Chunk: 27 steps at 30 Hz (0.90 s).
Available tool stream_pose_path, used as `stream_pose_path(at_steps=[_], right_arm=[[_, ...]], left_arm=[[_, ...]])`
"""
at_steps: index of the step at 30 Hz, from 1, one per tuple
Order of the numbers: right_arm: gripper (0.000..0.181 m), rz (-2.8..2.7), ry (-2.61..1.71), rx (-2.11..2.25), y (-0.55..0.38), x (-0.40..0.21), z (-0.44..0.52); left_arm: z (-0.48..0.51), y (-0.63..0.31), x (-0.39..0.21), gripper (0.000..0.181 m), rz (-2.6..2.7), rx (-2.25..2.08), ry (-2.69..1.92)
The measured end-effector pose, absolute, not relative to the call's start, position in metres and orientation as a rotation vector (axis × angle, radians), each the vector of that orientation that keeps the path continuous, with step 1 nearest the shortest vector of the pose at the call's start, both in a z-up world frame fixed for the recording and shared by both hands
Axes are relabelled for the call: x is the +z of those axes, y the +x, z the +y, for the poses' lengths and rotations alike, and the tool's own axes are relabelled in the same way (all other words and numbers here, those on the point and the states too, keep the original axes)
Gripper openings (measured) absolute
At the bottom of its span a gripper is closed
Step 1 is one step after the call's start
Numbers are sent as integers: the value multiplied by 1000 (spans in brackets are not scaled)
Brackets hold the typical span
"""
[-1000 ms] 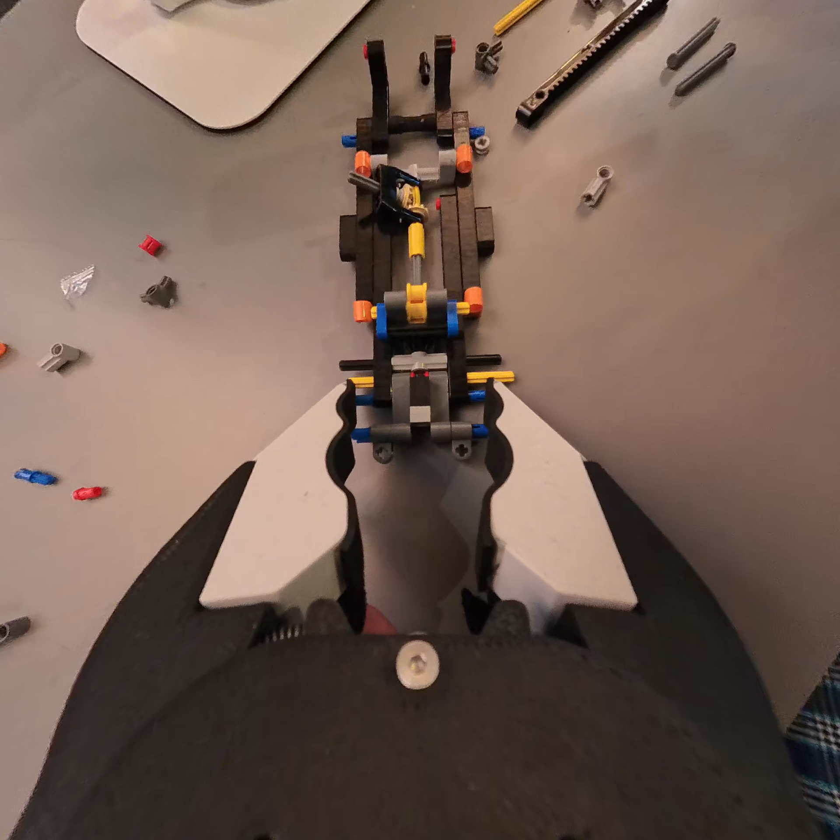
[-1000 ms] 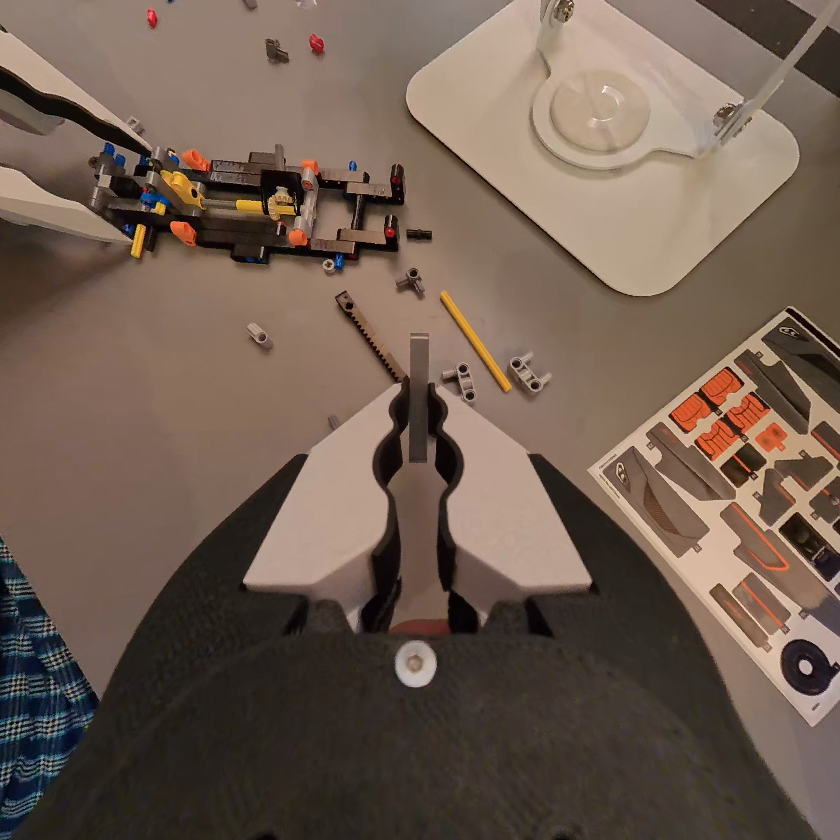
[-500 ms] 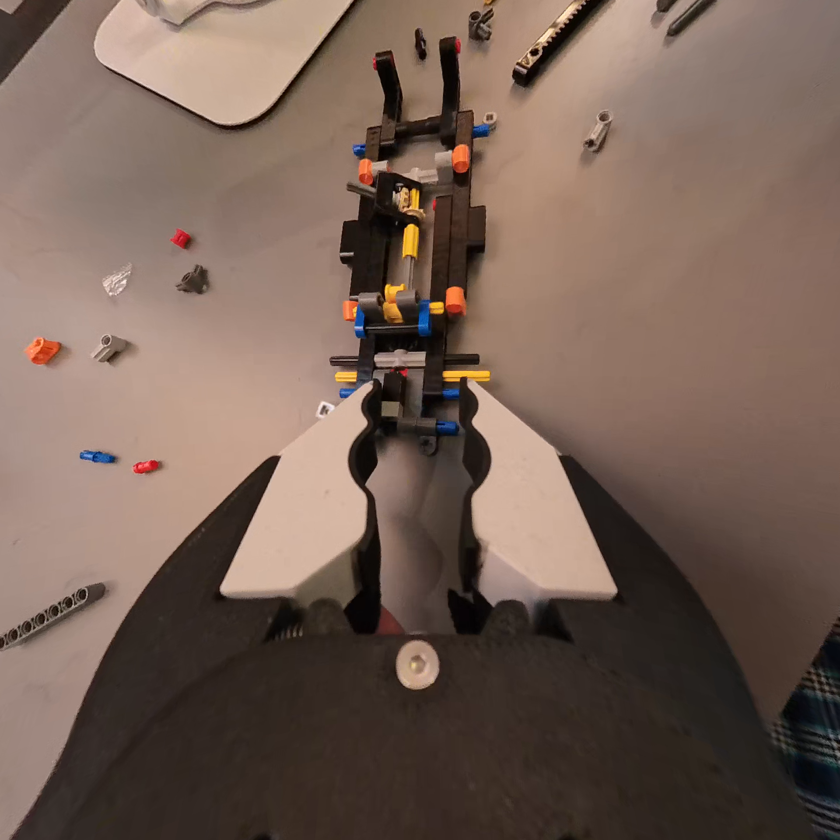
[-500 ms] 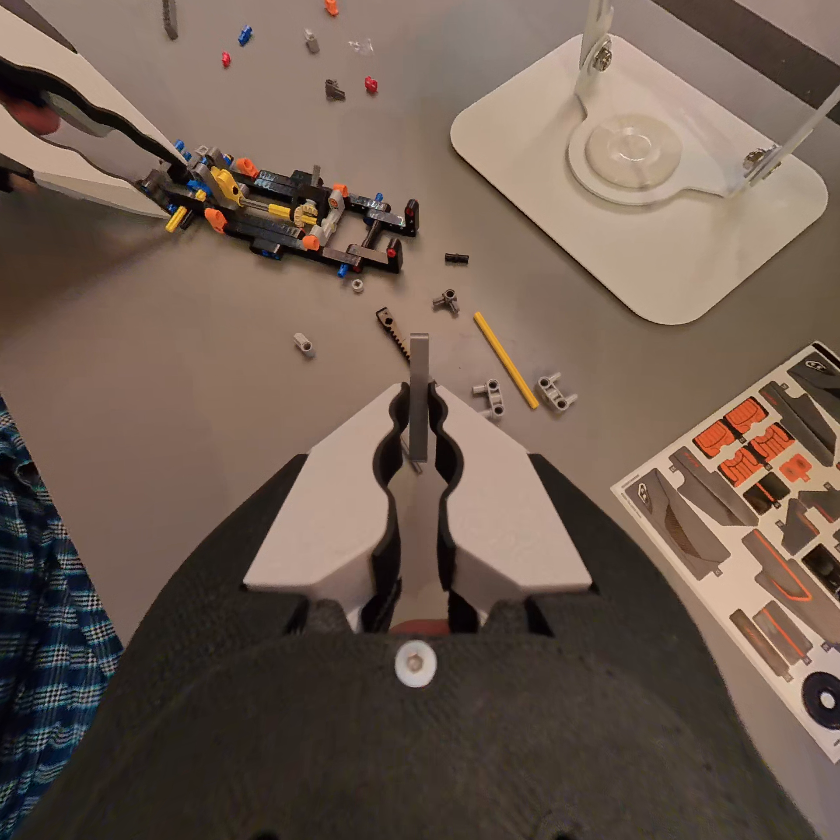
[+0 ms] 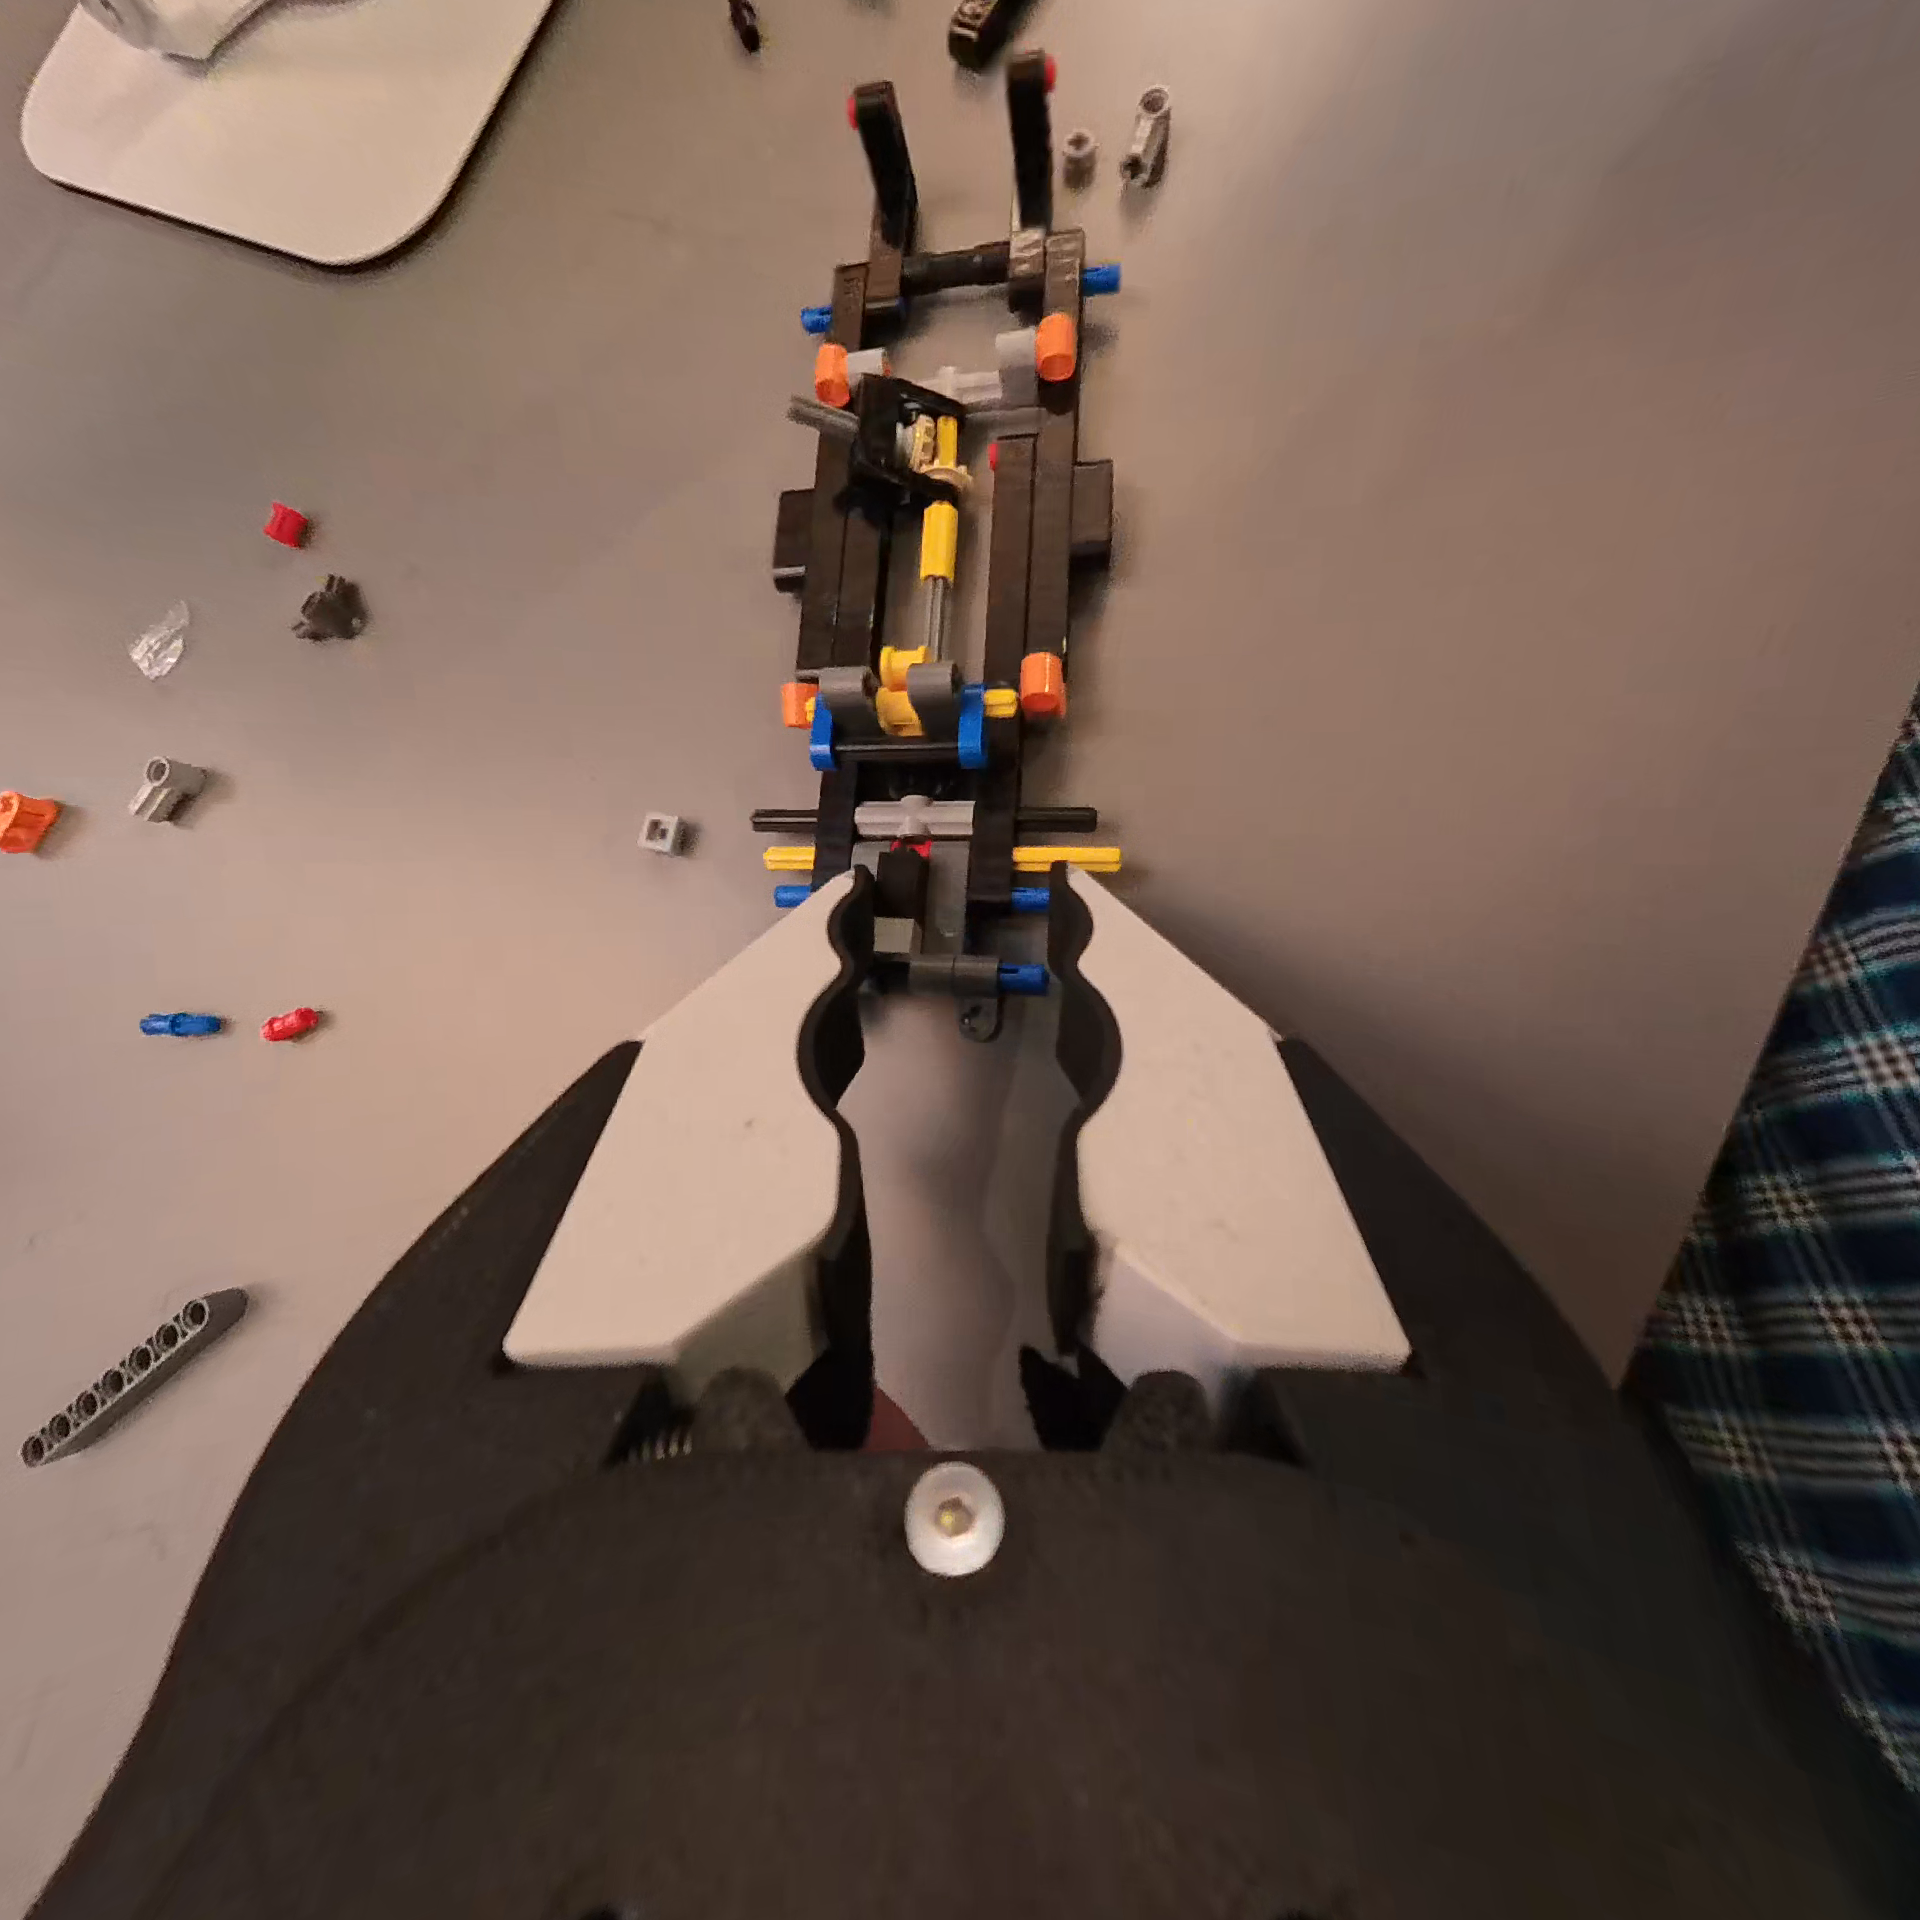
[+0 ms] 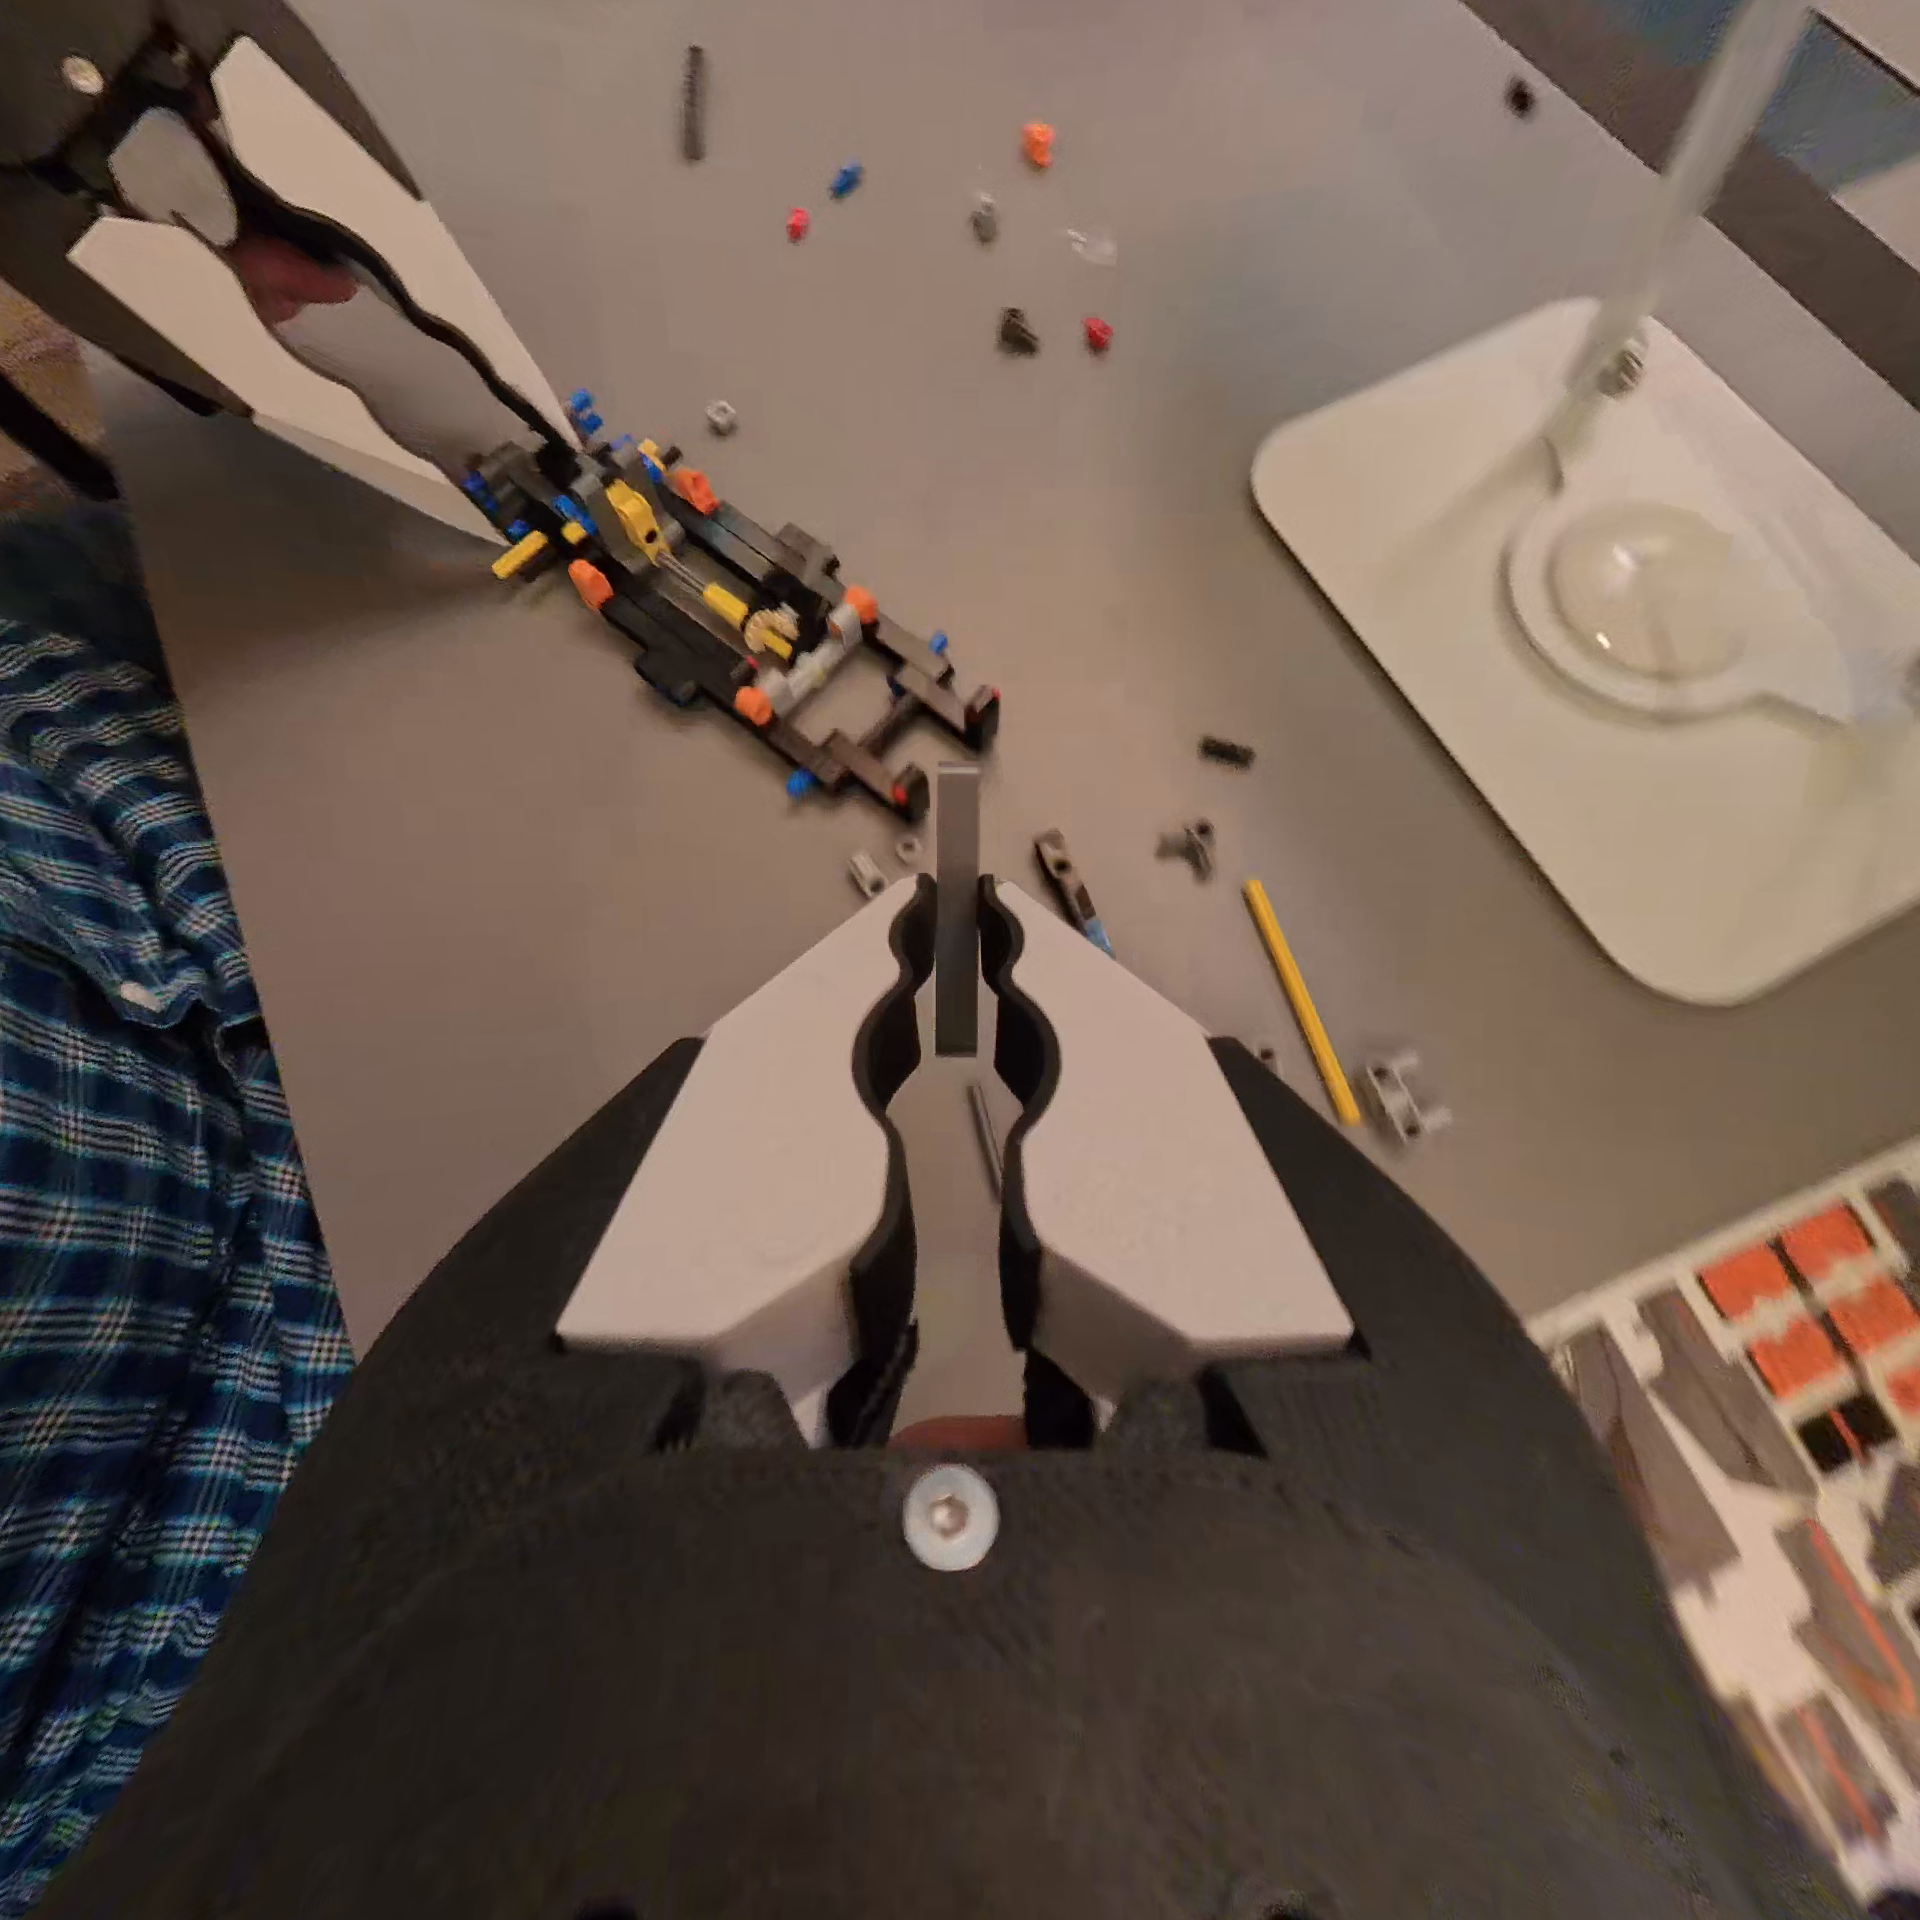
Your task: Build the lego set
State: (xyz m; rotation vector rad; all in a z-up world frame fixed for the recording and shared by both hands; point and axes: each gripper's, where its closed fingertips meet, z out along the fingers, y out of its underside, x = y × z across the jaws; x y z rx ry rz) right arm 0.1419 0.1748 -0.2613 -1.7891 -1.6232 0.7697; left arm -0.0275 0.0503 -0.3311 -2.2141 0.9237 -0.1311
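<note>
The lego chassis (image 5: 1029,540), long and black with yellow, blue and orange parts, lies on the grey table and stretches away from my left gripper (image 5: 954,899). That gripper is shut on the chassis's near end. The right wrist view shows the chassis (image 6: 727,597) lying diagonally, with the left gripper (image 6: 525,473) clamped on its far-left end. My right gripper (image 6: 954,888) is shut on a flat grey beam (image 6: 956,831). It holds the beam upright above the table, its tip close to the chassis's forked end.
A white stand base (image 6: 1558,727) sits at the right, and a sticker sheet (image 6: 1766,1403) at the lower right. Loose parts lie scattered about: a yellow axle (image 6: 1299,997), a grey holed beam (image 5: 135,1371), and small red, blue and orange pieces. Plaid cloth (image 6: 125,1039) lies along the table edge. The left gripper's tips are roughly 25 cm from the right gripper's. My left tips are about 30 cm from the yellow axle (image 6: 1299,997), my right tips only 12 cm.
My left jaws have narrowed onto the chassis's near end. My right gripper has carried the grey beam closer to the chassis's forked end, and the chassis now lies diagonally in its view.
</note>
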Motion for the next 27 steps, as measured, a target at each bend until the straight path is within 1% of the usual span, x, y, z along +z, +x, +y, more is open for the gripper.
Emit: stream_pose_path(at_steps=[9, 16, 19, 23, 27], right_arm=[[5, -1896, -1588, 871, 54, -255, 143], [5, -2053, -1503, 928, 9, -267, 121], [5, -2095, -1490, 945, -3, -273, 116], [5, -2132, -1479, 969, -14, -277, 111], [5, -2154, -1472, 984, -23, -280, 110]], left_arm=[[25, -34, -332, 32, 1011, -219, -2203], [17, -42, -332, 32, 1046, -215, -2200], [17, -44, -328, 39, 1013, -231, -2190], [15, -51, -327, 53, 961, -229, -2240], [11, -58, -327, 54, 903, -214, -2254]])
